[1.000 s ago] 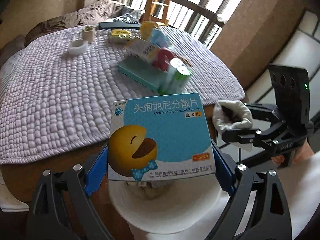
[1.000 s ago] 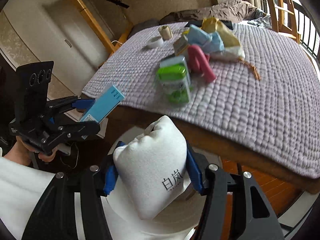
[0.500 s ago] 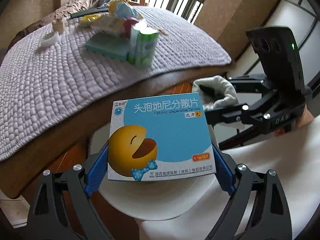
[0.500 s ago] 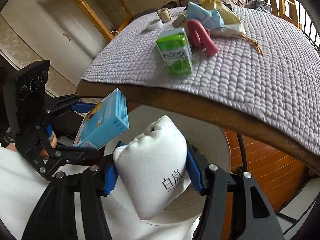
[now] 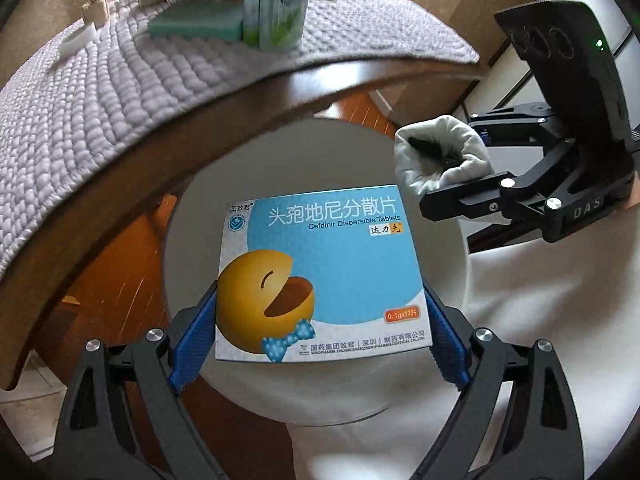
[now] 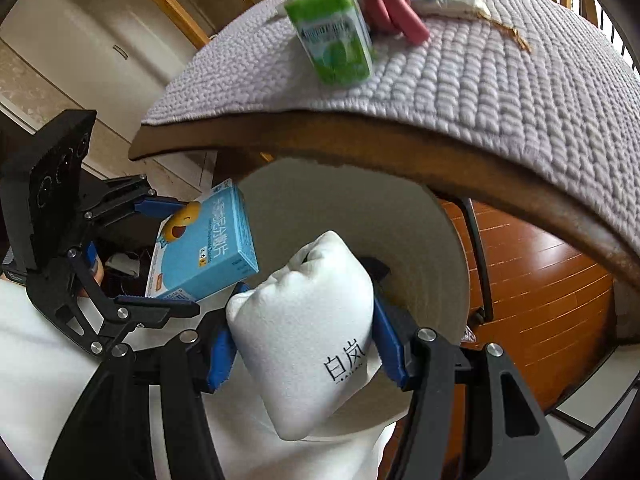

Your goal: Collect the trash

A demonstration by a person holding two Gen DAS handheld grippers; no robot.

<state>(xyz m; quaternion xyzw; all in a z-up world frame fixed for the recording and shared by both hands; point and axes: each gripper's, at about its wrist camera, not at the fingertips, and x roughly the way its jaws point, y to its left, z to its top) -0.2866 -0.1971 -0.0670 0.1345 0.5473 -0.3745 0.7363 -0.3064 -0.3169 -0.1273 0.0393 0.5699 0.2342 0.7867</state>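
We had lowered both tongs from bed level to the white bin [image 5: 192,240]. The left tongs [image 5: 320,320] gripped the blue tablet box [image 5: 320,272] over the opening. The right tongs [image 6: 300,344], at 2 o'clock in the left view, clamped the white pouch [image 6: 308,332]. Release appeared imminent; more trash stayed on the bed [image 5: 80,100].

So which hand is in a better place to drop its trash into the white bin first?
Probably the left. The left gripper holds the blue tablet box flat, over the middle of the white bin. The right gripper holds the white pouch nearer the bin's rim.
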